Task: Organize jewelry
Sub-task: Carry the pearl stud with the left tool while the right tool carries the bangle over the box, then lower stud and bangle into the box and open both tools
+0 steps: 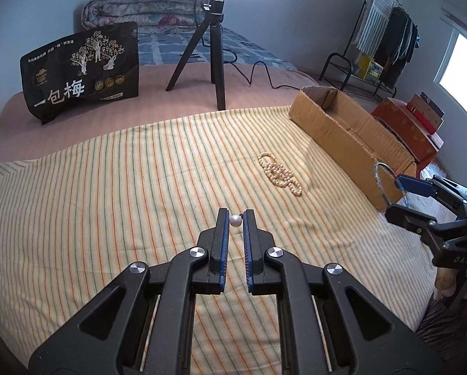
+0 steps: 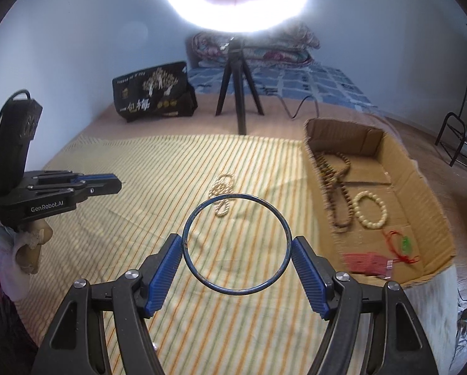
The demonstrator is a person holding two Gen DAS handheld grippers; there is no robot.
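Note:
My left gripper [image 1: 235, 215] is shut on a small pearl earring [image 1: 235, 220], held between its fingertips above the striped cloth [image 1: 124, 193]. My right gripper [image 2: 237, 243] is shut on a thin blue bangle [image 2: 202, 275], held across its width, left of the cardboard box [image 2: 433, 222]. It also shows in the left wrist view [image 1: 402, 184] with the bangle [image 1: 378, 181] beside the box [image 1: 343, 137]. A pearl necklace [image 1: 280, 173] lies bunched on the cloth; it shows in the right wrist view too [image 2: 222, 195]. The left gripper [image 2: 118, 182] is at the left there.
The box holds a brown bead string [image 2: 333, 184], a white bead bracelet [image 2: 371, 209], a red cord with a green charm [image 2: 404, 247] and a red pouch [image 2: 368, 264]. A ring-light tripod [image 1: 213, 50] and a black bag [image 1: 83, 68] stand behind the cloth.

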